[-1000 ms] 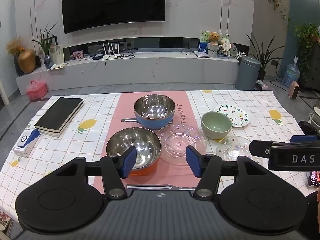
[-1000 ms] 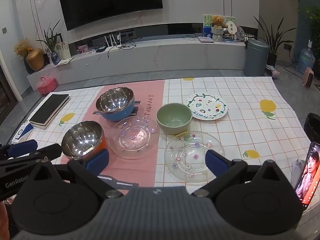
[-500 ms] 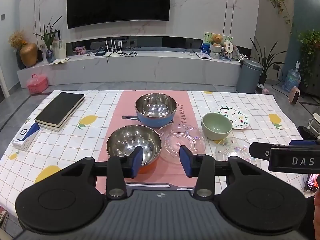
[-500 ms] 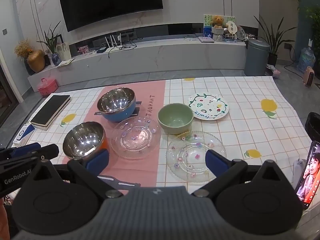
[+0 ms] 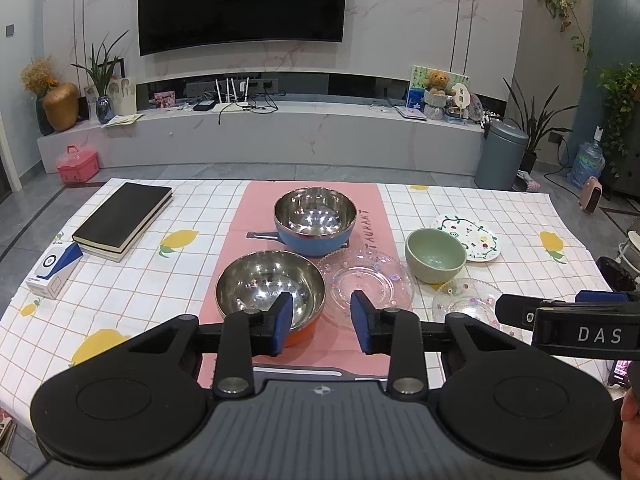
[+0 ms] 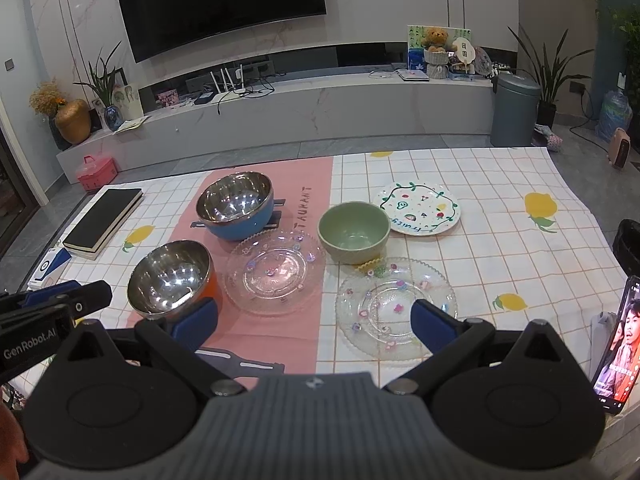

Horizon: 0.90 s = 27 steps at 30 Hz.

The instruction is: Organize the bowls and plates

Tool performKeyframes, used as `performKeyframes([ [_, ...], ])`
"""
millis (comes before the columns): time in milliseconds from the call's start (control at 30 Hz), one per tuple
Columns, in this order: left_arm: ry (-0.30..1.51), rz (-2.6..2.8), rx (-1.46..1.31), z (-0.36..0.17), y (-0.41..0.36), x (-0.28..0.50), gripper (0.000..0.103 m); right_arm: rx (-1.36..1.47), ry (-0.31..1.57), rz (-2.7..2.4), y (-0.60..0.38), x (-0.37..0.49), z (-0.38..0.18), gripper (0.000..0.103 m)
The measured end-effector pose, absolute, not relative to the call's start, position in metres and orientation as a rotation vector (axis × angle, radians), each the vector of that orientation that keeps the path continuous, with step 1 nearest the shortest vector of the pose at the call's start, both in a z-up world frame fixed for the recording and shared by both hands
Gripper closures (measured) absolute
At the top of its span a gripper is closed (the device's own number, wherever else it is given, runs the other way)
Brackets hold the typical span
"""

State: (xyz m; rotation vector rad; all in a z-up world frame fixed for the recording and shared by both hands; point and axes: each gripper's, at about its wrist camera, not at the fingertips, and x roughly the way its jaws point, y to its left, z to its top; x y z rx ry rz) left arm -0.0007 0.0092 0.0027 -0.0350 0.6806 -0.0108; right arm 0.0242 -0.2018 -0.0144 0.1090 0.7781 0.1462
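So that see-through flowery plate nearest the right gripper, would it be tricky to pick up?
Probably somewhat. The clear plate lies flat on the tablecloth with a low scalloped rim, so fingers likely have little edge to catch. Its glossy surface suggests it may slip in the pads. It looks like glass or hard plastic, so likely stiff, and possibly breakable if dropped.

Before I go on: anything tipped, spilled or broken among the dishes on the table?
Nothing stands out. The orange steel bowl, blue steel bowl and green bowl sit upright and empty; both glass plates and the painted plate lie flat, unstacked.
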Motion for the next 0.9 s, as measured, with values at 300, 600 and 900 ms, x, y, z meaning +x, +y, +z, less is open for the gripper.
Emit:
performKeyframes([
  [300, 0.678, -0.007, -0.036, 0.0023, 0.0104, -0.0011, 0.063, 0.107, 0.781, 0.148, -0.2006, 0.0242, -0.0156, 0.003],
  [600, 0.684, -0.006, -0.040, 0.0019, 0.0113, -0.0007, 0.063, 0.107, 0.781, 0.150, -0.1989, 0.0240, -0.0166, 0.003],
  [900, 0.694, -0.006, -0.044, 0.0003, 0.0106, -0.0003, 0.063, 0.108, 0.784, 0.150, -0.1956, 0.0241, -0.0178, 0.003],
])
